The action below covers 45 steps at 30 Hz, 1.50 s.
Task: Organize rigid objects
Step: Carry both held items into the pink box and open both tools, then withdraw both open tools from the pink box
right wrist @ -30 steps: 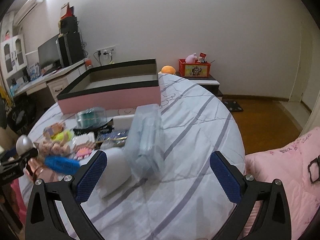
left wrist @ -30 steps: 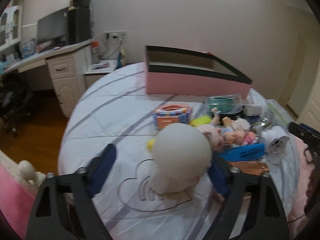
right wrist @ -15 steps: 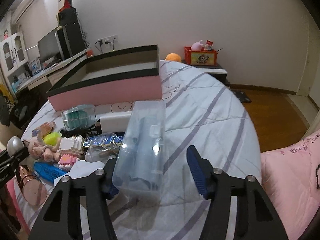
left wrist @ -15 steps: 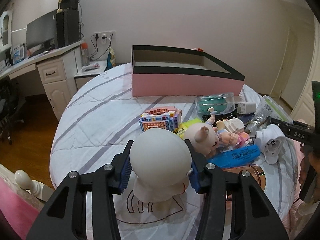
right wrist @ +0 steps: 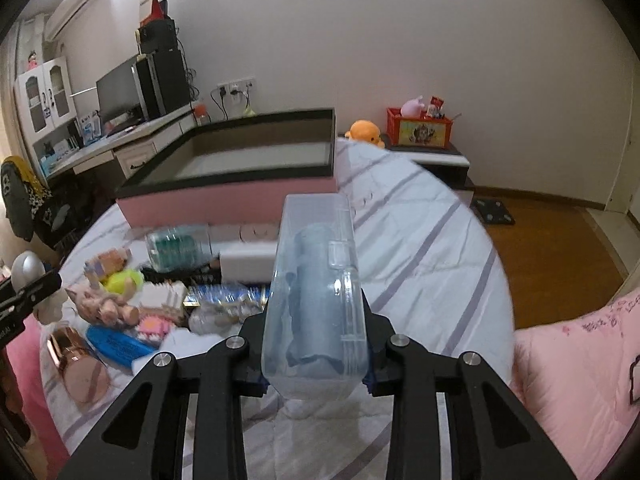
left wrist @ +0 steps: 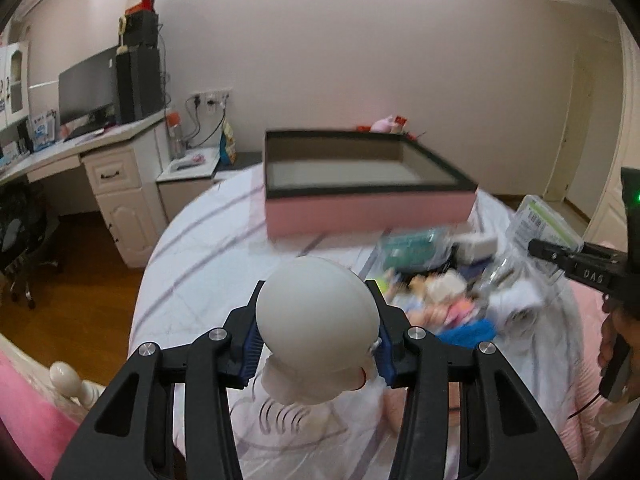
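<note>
1. The only writing I can make out is "DAS" in pale letters on the black body of the right gripper (left wrist: 576, 264), seen from the left wrist view; the striped label on the clear plastic case (right wrist: 314, 300) and the print on the blue packet (right wrist: 116, 344) are too blurred to read.
2. The left gripper (left wrist: 318, 346) has its fingers (left wrist: 250, 350) closed in on the round white toy head (left wrist: 318, 312), blue pads pressing both sides. A second ago those fingers stood wide apart around it; now it is clamped and lifted off the bed (left wrist: 200, 272), with the heart drawing on the sheet showing underneath.
3. The right gripper (right wrist: 316, 364) has its fingers (right wrist: 374, 372) shut tight on the clear plastic case, which stands on end between them with something blue-grey inside. A second ago it lay flat on the bed with the fingers spread wide; it now hangs above the striped sheet.
4. The pink box (left wrist: 368, 200) with a black rim sits open at the far side of the bed, beyond both held things.
5. The pile of toys (right wrist: 116, 300) lies between the grippers and the box: a doll, a yellow-green ball, a teal-filled jar, a copper cup.
</note>
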Tool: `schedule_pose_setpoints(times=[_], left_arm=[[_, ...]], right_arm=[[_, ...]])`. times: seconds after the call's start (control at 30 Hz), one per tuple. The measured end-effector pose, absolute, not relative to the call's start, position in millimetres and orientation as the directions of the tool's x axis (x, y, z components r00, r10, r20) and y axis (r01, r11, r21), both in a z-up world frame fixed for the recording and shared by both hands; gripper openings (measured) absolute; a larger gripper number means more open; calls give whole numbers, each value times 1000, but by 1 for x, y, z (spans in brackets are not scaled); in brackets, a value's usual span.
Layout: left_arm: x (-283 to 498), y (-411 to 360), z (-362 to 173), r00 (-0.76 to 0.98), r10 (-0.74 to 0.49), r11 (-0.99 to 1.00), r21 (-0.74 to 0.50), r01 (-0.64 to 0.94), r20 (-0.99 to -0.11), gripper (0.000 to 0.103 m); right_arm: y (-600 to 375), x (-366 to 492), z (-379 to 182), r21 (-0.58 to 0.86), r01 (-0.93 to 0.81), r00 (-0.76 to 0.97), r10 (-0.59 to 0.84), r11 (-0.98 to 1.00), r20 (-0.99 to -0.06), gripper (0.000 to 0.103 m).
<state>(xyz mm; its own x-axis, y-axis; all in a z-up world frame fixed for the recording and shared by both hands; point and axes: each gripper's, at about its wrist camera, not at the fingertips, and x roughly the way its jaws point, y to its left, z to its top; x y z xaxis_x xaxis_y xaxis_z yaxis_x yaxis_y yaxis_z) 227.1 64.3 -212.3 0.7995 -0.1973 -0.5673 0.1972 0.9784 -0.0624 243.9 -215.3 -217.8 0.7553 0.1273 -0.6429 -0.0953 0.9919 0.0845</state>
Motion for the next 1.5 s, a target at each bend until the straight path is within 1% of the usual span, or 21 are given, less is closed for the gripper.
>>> schedule_pose_setpoints(times=[0.2, 0.3, 0.4, 0.53, 0.63, 0.73, 0.93, 1.0, 1.03, 1.1, 1.13, 1.17, 1.2, 1.23, 1.27, 1.3, 1.33, 1.37, 1.4, 1.43, 1.5], left_arm=[[260, 37, -169, 818, -261, 958, -37, 283, -513, 46], [289, 25, -158, 806, -286, 948, -34, 315, -518, 46], [328, 13, -150, 785, -306, 939, -34, 343, -539, 46], [388, 1, -153, 743, -292, 937, -26, 348, -601, 46], [435, -4, -164, 705, -251, 944, -8, 329, -663, 46], [473, -6, -183, 660, -205, 953, 7, 304, -723, 46], [512, -6, -212, 581, -145, 967, 9, 254, -801, 47], [513, -7, -220, 561, -132, 969, 12, 246, -817, 47], [514, -8, -222, 555, -131, 969, 11, 245, -822, 49], [512, -9, -221, 568, -98, 975, 35, 220, -817, 62], [509, -7, -219, 579, -91, 976, 43, 213, -810, 66], [504, -4, -215, 597, -81, 979, 48, 197, -798, 74], [499, -1, -211, 612, -77, 982, 46, 183, -787, 83], [489, 4, -202, 641, -80, 986, 35, 166, -764, 87], [479, 8, -195, 664, -86, 987, 25, 156, -743, 90], [477, 14, -189, 680, -89, 988, 20, 151, -728, 91], [461, 17, -178, 711, -86, 990, 20, 140, -698, 93], [451, 19, -170, 733, -82, 991, 26, 135, -676, 100], [437, 21, -161, 760, -75, 991, 34, 127, -645, 103], [416, 22, -149, 800, -64, 993, 45, 113, -597, 103], [388, 25, -135, 835, -59, 993, 50, 103, -547, 103]], right_arm=[[-206, 271, -186, 78, -145, 781, 162, 986, -603, 33], [-196, 294, -175, 68, -175, 783, 181, 982, -595, 33], [-181, 326, -170, 67, -211, 767, 207, 975, -608, 33], [-158, 378, -174, 52, -250, 721, 222, 967, -656, 33], [-148, 417, -185, 79, -264, 665, 241, 961, -706, 33], [-136, 449, -200, 82, -263, 609, 232, 961, -759, 33], [-118, 478, -226, 61, -277, 524, 204, 959, -827, 33], [-118, 478, -231, 74, -276, 513, 212, 958, -832, 34], [-119, 478, -233, 85, -276, 507, 220, 958, -833, 34], [-120, 475, -232, 83, -263, 525, 215, 961, -824, 36], [-123, 472, -230, 77, -244, 536, 201, 967, -820, 44], [-126, 470, -226, 76, -233, 542, 194, 969, -817, 48], [-130, 468, -222, 77, -227, 558, 194, 971, -807, 59], [-134, 462, -216, 81, -226, 577, 201, 971, -791, 68], [-138, 455, -210, 84, -218, 595, 200, 972, -778, 73], [-141, 449, -203, 86, -212, 614, 201, 973, -764, 78], [-145, 439, -193, 92, -215, 636, 211, 972, -742, 79], [-147, 430, -184, 97, -218, 651, 219, 971, -726, 79], [-150, 418, -175, 96, -215, 672, 219, 972, -708, 80], [-151, 404, -164, 92, -215, 690, 218, 972, -690, 80], [-154, 369, -144, 84, -223, 740, 225, 971, -634, 81]])
